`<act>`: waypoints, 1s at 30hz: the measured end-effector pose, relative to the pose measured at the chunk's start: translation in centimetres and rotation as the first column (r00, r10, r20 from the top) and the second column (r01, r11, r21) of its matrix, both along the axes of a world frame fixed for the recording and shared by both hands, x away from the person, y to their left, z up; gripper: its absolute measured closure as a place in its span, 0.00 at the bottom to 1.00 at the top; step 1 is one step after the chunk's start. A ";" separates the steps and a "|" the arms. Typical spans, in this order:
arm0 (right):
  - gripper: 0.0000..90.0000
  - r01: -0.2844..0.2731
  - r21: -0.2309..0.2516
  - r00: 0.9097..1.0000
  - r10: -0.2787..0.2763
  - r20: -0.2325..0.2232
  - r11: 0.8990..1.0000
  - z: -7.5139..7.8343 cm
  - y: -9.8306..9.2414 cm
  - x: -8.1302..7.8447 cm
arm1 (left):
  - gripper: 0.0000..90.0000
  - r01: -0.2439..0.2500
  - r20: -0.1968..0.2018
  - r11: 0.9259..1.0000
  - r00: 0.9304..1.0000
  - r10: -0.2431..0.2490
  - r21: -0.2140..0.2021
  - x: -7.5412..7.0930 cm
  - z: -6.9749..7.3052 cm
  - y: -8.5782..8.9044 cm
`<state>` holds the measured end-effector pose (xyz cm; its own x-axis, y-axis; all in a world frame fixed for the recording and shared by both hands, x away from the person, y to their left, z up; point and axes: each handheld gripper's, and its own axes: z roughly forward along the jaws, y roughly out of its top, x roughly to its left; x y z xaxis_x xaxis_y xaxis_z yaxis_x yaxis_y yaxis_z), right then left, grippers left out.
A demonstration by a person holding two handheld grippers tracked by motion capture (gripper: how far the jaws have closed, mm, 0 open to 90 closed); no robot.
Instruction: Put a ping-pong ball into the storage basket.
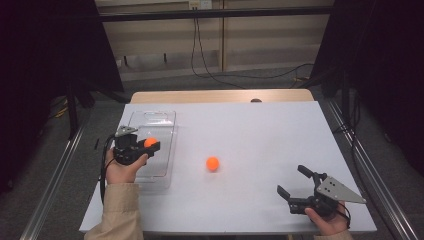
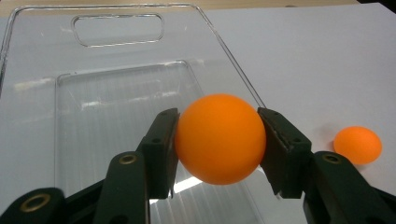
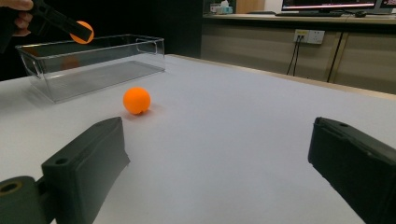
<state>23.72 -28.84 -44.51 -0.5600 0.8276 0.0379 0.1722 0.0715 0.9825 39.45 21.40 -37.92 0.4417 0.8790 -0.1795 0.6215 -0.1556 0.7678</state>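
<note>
My left gripper (image 1: 151, 144) is shut on an orange ball (image 2: 220, 138), both pads pressing its sides. It holds the ball above the clear plastic bin (image 1: 165, 119) at the table's left, over the bin's right part. In the right gripper view the held ball (image 3: 84, 31) hangs just above the bin's rim (image 3: 93, 43). A second orange ball (image 1: 212, 163) lies loose on the white table, right of the bin; it also shows as the small ball (image 2: 357, 144) and the ball (image 3: 137, 100). My right gripper (image 1: 296, 181) stands open near the front right, nothing between its jaws.
The white table top (image 1: 260, 130) ends in a wooden strip (image 1: 220, 95) at the far edge. Metal rails (image 1: 55, 175) run along both sides of the table. A cable (image 1: 200, 55) trails on the floor beyond.
</note>
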 end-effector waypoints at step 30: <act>0.04 0.000 -0.001 1.000 0.000 0.001 1.000 0.0 0.0 0.0 | 0.56 -0.024 -0.013 0.999 1.000 0.024 0.035 0.2 -0.6 0.2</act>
